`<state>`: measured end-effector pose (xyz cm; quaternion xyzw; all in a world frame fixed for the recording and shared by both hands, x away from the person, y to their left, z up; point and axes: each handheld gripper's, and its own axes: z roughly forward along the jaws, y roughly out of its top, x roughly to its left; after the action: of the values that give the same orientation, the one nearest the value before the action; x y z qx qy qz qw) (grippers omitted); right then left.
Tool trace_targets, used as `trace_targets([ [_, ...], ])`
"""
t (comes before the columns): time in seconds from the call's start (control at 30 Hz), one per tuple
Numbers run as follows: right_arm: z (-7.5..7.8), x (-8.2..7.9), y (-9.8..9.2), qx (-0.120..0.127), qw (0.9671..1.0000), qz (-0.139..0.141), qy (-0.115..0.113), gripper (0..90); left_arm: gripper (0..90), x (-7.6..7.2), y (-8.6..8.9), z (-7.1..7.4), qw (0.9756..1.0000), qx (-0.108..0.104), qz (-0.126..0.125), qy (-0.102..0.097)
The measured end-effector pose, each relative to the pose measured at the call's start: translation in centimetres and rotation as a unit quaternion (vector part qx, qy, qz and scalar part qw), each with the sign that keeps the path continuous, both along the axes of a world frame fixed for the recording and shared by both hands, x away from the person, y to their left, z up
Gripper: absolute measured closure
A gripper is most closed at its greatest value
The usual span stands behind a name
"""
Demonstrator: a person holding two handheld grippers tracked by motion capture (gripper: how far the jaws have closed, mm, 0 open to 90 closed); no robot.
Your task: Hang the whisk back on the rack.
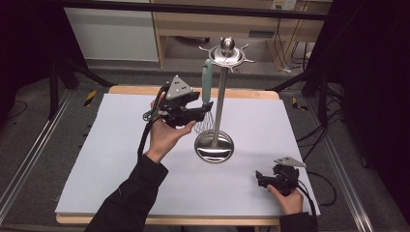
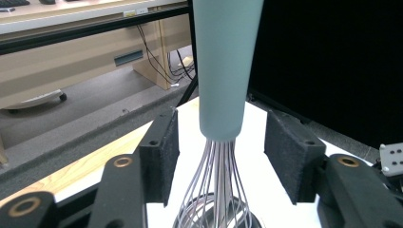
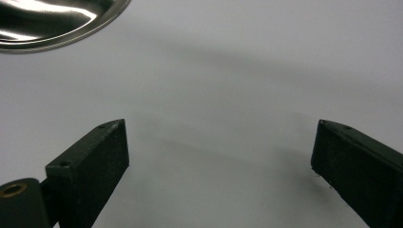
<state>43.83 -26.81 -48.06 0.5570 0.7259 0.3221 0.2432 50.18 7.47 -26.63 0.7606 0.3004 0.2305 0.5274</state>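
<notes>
Spread black pads (image 2: 161, 152) of the left gripper (image 1: 205, 112) flank a teal-handled whisk (image 2: 223, 71) without touching it, gaps showing on both sides. Hanging from a hook on the steel utensil stand (image 1: 220, 92), the whisk has its wires just above the stand's round base (image 1: 214, 147). Near the white table's (image 1: 121, 159) front edge, the right gripper (image 1: 261, 180) rests low, jaws wide apart and holding nothing.

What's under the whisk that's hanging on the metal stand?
Under the whisk sits the stand's shiny round base on the white table cover. The whisk's wires and the left gripper cover part of the base.
</notes>
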Motion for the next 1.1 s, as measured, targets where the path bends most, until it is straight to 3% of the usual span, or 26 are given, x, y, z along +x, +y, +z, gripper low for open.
trace_targets([
  [0.27, 0.0, 0.0, 0.0, 0.0, 1.0, 0.0, 0.001, 5.8, 41.3, -0.5, 0.7, -1.6, 1.0, 0.007, 0.003, 0.006],
  [1.1, -0.2, 0.1, -0.1, -0.004, 1.0, 0.001, 0.003, 5.8, 39.0, -2.2, 4.5, -8.4, 0.9982, 0.026, 0.015, 0.052],
])
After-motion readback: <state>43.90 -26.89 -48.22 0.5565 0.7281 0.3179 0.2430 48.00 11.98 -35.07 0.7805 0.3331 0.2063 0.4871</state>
